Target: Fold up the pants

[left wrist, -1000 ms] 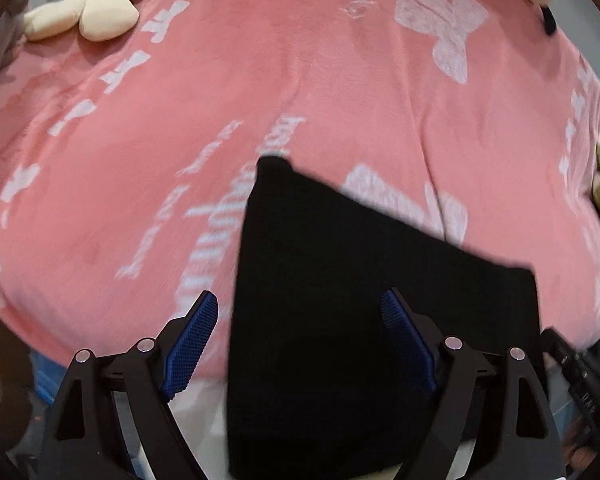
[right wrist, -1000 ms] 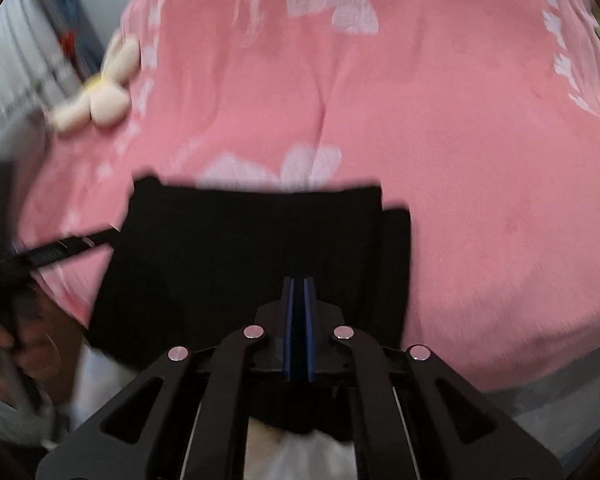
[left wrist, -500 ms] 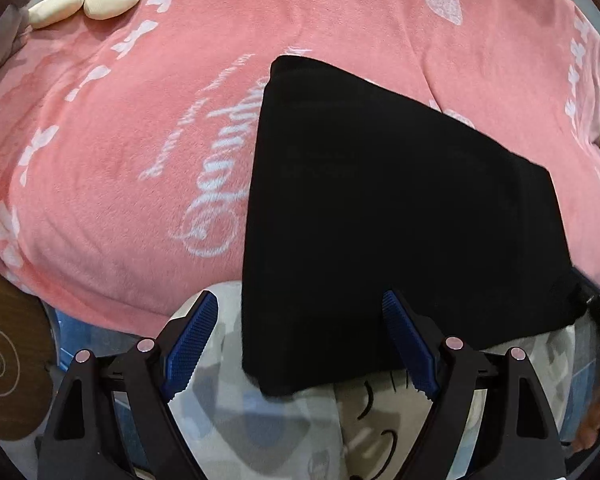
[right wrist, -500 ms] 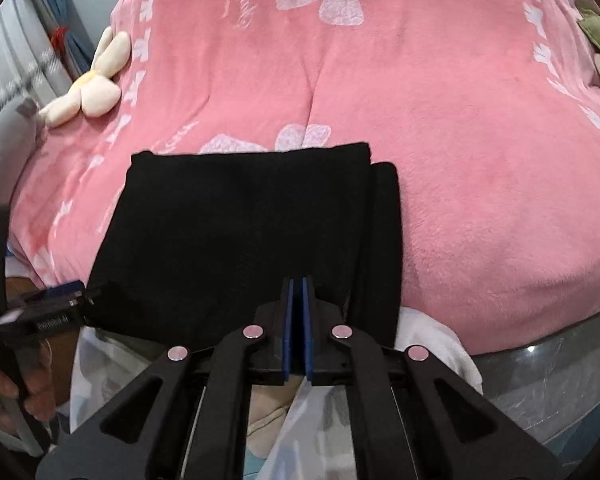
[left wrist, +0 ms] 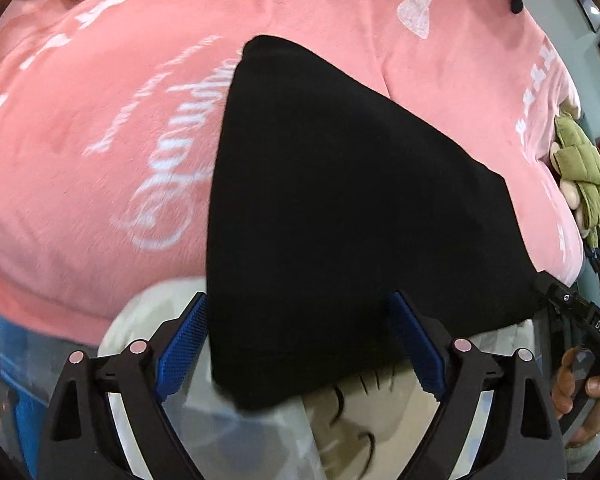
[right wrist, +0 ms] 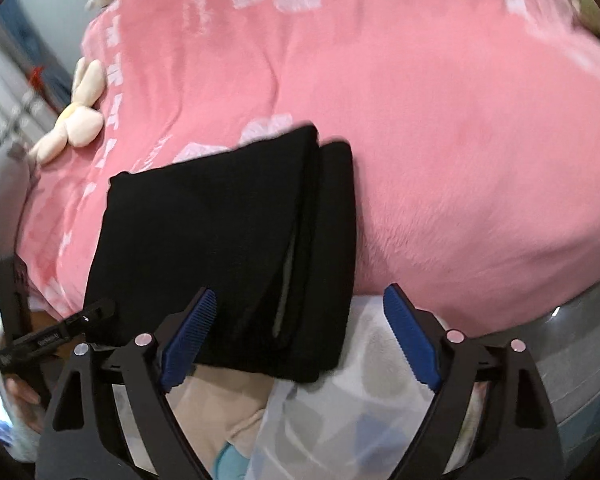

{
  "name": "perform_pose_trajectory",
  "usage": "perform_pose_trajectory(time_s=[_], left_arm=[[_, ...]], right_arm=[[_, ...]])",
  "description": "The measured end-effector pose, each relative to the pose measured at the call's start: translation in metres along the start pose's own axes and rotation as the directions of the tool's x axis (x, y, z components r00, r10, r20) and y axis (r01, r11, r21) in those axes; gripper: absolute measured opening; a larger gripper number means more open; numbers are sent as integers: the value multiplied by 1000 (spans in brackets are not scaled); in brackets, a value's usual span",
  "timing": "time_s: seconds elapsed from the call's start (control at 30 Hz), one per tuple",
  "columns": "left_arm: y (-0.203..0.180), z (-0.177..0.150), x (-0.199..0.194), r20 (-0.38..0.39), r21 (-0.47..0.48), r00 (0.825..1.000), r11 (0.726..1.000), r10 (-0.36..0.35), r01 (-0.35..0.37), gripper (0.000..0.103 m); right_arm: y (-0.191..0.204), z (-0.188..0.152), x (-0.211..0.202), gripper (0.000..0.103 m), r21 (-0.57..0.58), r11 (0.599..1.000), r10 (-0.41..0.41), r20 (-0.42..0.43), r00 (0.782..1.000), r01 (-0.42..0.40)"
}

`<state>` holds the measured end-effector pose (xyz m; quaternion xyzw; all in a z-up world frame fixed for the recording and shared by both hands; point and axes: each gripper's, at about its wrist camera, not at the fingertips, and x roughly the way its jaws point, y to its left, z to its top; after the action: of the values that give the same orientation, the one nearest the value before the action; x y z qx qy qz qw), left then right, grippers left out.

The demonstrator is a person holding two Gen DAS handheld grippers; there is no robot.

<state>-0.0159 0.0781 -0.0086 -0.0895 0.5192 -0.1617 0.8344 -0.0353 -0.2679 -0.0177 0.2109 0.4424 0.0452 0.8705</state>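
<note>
The black pants lie folded into a thick rectangle on the pink blanket, their near end hanging over the bed's front edge. They also show in the right wrist view, with stacked layers along the right side. My left gripper is open, its blue pads on either side of the pants' near corner. My right gripper is open, with the pants' near edge between its blue pads. Whether either gripper touches the cloth is unclear.
A cream plush flower lies on the blanket at the far left. A plush monkey in a green jacket sits at the bed's right edge. A white patterned cloth lies below the bed's front edge. The other gripper shows at the right.
My right gripper has opened; it was shut in both earlier frames. Both grippers have come closer to the pants' near edge. The left gripper stayed open.
</note>
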Motion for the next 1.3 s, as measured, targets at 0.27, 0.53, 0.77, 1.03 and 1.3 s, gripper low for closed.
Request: perform_pose_trajectory(time_s=[0.27,0.53,0.77,1.03,1.3], left_arm=[[-3,19,41,-61,2,997,999,-54,54,98],[-11,24,29,-66,-5,995,997,-77,77,49],[-40,16,-25,-35,75,999,996,-36,38,32],[-63,-10,-49,-65,129,998,991,-12,20,31],[-79,-38,-58,-95,154,995,988,24,-9,31]], right_arm=[[-1,4,33,81,39,997,61,-32,998,-60],[4,2,32,36,75,985,155,-28,988,-152],[30,-3,-8,35,17,988,155,5,988,-155],[34,-37,-37,35,18,989,147,-30,989,-147],[33,-63,-46,35,28,989,149,-54,987,-147]])
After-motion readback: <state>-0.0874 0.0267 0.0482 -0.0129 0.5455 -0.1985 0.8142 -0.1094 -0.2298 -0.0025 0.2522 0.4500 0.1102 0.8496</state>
